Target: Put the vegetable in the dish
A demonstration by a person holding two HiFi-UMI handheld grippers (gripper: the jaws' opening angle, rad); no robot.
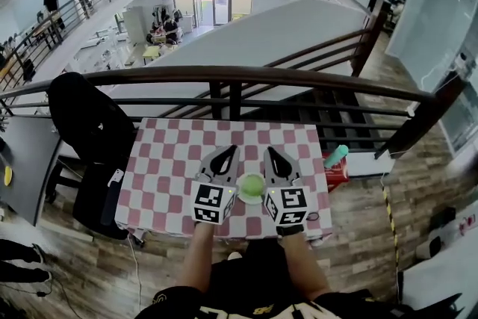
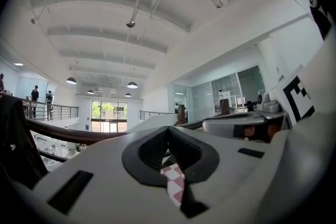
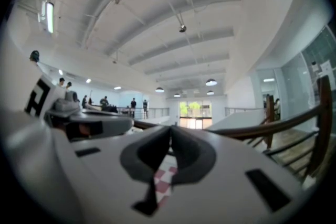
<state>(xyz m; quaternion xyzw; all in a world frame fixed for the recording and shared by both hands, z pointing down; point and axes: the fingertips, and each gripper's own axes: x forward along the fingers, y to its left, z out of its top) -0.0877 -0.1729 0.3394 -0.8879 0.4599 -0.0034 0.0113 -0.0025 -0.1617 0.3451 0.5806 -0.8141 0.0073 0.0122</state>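
Note:
A small white dish (image 1: 252,198) sits near the front edge of the checkered table (image 1: 164,160), with something round and green (image 1: 252,185) in it. My two grippers flank the dish, both low over the cloth and pointing away from me. The left gripper (image 1: 232,149) is shut with nothing in it, just left of the dish. The right gripper (image 1: 269,151) is also shut and empty, just right of it. In the left gripper view the left gripper (image 2: 168,129) shows only cloth past its tips. The right gripper (image 3: 170,129) shows the same in the right gripper view.
A teal bottle (image 1: 335,155) and a red box (image 1: 337,174) stand at the table's right edge. A dark railing (image 1: 239,75) runs behind the table. A chair draped with a black coat (image 1: 86,119) stands to the left.

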